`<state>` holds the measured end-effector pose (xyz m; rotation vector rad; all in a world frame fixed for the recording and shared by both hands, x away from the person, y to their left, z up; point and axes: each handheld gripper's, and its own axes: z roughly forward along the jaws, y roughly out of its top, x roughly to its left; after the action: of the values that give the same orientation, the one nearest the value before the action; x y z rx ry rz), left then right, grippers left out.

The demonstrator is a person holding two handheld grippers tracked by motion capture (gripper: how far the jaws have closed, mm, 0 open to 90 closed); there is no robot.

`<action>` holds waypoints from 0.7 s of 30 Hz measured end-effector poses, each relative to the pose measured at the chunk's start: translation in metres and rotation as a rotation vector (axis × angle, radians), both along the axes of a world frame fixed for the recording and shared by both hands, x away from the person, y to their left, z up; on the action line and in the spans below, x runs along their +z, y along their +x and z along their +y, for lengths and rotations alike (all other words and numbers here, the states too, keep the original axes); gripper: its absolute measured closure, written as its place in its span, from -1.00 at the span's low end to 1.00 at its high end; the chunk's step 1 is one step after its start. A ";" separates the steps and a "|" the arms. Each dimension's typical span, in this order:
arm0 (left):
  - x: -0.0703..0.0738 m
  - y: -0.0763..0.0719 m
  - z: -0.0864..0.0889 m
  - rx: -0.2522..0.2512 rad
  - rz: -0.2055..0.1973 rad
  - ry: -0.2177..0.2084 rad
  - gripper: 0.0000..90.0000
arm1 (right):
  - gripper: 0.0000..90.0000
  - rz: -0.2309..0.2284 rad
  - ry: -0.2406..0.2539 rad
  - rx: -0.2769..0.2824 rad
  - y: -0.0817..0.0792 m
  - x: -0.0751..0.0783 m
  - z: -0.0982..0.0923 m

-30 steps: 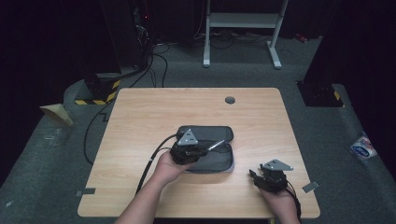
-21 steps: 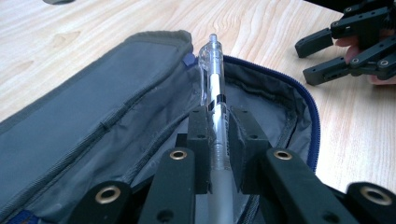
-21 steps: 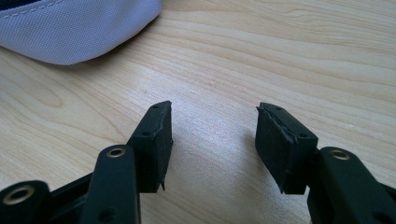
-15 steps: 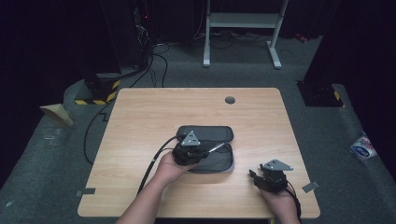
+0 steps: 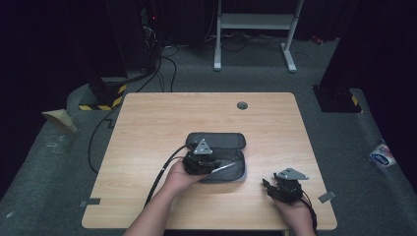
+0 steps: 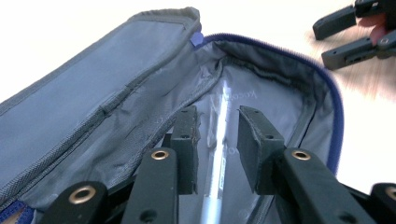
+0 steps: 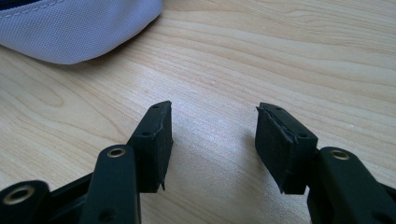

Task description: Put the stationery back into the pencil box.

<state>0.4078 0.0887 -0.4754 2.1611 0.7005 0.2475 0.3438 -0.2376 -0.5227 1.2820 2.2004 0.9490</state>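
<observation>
High view: the grey pencil case (image 5: 223, 147) is laid open near the middle of the desk (image 5: 147, 123), toward its front edge. The left gripper (image 5: 214, 167) is held over the case's lower half, shifted only slightly against the earlier frame. Left gripper view: the jaws are parted around a white pen (image 6: 218, 140) lying inside the case (image 6: 93, 93); no contact is seen. The right gripper (image 5: 266, 184) is kept unmoved near the front right corner, its jaws spread wide over bare wood.
</observation>
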 end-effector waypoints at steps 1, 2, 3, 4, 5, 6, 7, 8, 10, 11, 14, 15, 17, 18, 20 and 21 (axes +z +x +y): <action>0.001 -0.001 0.001 0.009 -0.007 -0.004 0.47 | 0.02 0.000 0.000 0.000 0.000 0.000 0.000; 0.001 -0.001 0.001 0.019 -0.008 -0.005 0.43 | 0.02 0.000 0.000 0.000 0.000 0.000 0.000; 0.001 -0.001 0.001 0.019 -0.008 -0.005 0.38 | 0.02 0.000 0.000 0.000 0.000 0.000 0.000; 0.001 -0.002 0.003 0.035 -0.011 -0.012 0.36 | 0.02 0.000 0.000 0.000 0.000 0.000 0.000; 0.001 -0.003 0.004 0.042 -0.013 -0.017 0.34 | 0.02 0.000 0.000 0.000 0.000 0.000 0.000; 0.001 -0.003 0.004 0.042 -0.013 -0.017 0.31 | 0.02 0.000 0.000 0.000 0.000 0.000 0.000; 0.001 -0.004 0.006 0.064 -0.015 -0.029 0.27 | 0.02 0.000 0.000 0.000 0.000 0.000 0.000; 0.001 -0.004 0.006 0.064 -0.015 -0.029 0.24 | 0.02 0.000 0.000 0.000 0.000 0.000 0.000; 0.001 -0.005 0.008 0.083 -0.012 -0.042 0.14 | 0.02 0.000 0.000 0.000 0.000 0.000 0.000; 0.001 -0.006 0.008 0.100 -0.018 -0.045 0.14 | 0.02 0.000 0.000 0.000 0.000 0.000 0.000; 0.001 -0.009 0.012 0.132 -0.031 -0.055 -0.03 | 0.02 -0.001 0.000 0.000 0.000 0.000 0.000; 0.001 -0.011 0.014 0.150 -0.042 -0.048 -0.12 | 0.02 -0.001 0.000 0.000 0.000 0.000 0.000; 0.001 -0.012 0.016 0.159 -0.045 -0.049 -0.15 | 0.02 0.000 0.000 0.000 0.000 0.000 0.000; 0.002 -0.013 0.018 0.170 -0.041 -0.058 -0.17 | 0.02 0.000 0.001 -0.001 0.000 0.000 0.000; 0.003 -0.013 0.020 0.176 -0.043 -0.059 -0.20 | 0.02 0.000 0.001 -0.002 0.000 0.000 0.000; 0.003 -0.014 0.021 0.179 -0.044 -0.066 -0.20 | 0.02 0.000 0.001 -0.002 0.000 0.000 0.000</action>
<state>0.3936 0.1100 -0.4722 2.0265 0.8659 0.3605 0.3438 -0.2373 -0.5227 1.2843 2.1990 0.9498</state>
